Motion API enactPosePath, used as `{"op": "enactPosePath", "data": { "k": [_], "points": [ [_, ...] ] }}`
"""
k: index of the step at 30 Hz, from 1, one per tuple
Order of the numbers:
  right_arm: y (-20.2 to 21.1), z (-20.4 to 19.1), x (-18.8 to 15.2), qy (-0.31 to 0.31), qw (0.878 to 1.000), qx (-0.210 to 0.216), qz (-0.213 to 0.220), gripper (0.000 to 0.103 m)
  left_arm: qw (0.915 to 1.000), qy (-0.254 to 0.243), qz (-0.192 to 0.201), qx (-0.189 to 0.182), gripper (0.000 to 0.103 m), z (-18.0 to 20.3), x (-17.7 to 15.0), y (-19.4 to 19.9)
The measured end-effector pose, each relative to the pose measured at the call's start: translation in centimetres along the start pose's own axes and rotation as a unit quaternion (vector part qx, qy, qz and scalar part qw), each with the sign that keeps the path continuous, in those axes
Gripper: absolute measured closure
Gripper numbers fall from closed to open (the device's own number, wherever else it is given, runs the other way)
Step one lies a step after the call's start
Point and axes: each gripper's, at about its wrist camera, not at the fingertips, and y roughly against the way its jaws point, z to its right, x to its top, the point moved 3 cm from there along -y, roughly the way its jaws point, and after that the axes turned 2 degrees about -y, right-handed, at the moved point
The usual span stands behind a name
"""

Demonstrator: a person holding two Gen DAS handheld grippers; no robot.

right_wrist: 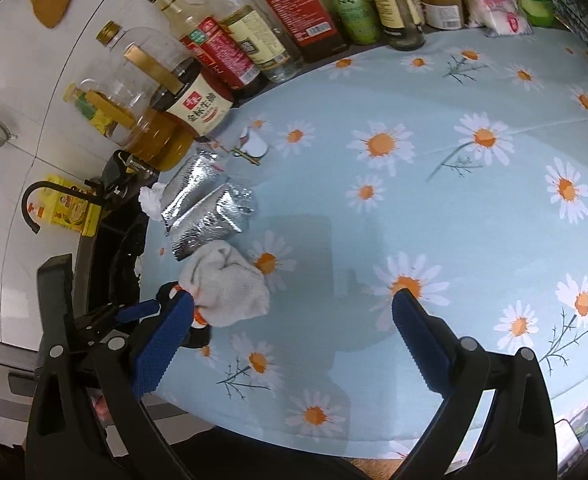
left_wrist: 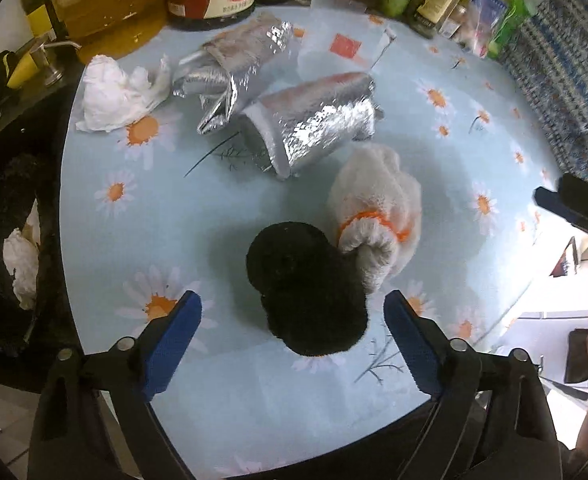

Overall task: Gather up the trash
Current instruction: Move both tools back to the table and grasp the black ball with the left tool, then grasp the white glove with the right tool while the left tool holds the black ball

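Note:
In the left wrist view my left gripper [left_wrist: 293, 312] is open just above a black fuzzy ball of cloth [left_wrist: 306, 292] that lies between its blue pads [left_wrist: 174, 344]. A white knit glove with an orange band [left_wrist: 378, 216] touches the ball's far right. Behind lie two silver foil wrappers [left_wrist: 314, 124] [left_wrist: 230, 60] and a crumpled white tissue [left_wrist: 114, 92]. A black bin [left_wrist: 10, 256] at the left holds white tissue. My right gripper [right_wrist: 293, 312] is open and empty over the tablecloth; the glove [right_wrist: 230, 288] lies by its left pad.
A row of oil, sauce and spice bottles [right_wrist: 222, 52] lines the back of the daisy-print tablecloth [right_wrist: 434, 208]. A torn clear wrapper [left_wrist: 346, 48] lies near them. A sink tap [right_wrist: 34, 204] and a yellow box stand left of the table.

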Motion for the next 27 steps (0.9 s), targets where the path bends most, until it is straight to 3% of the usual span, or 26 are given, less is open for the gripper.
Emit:
{"op": "enactPosePath", "data": {
  "k": [14, 27],
  "points": [
    [-0.2, 0.5, -0.1, -0.008, 1.0, 0.01, 0.003, 0.005, 0.9996, -0.024, -0.016, 0.004, 0.055, 0.3, 0.4, -0.6],
    [-2.4, -2.5, -0.2, 0.016, 0.999, 0.016, -0.023, 0.005, 0.9998, -0.008, -0.003, -0.016, 0.057, -1.6, 0.1, 0.8]
  ]
}}
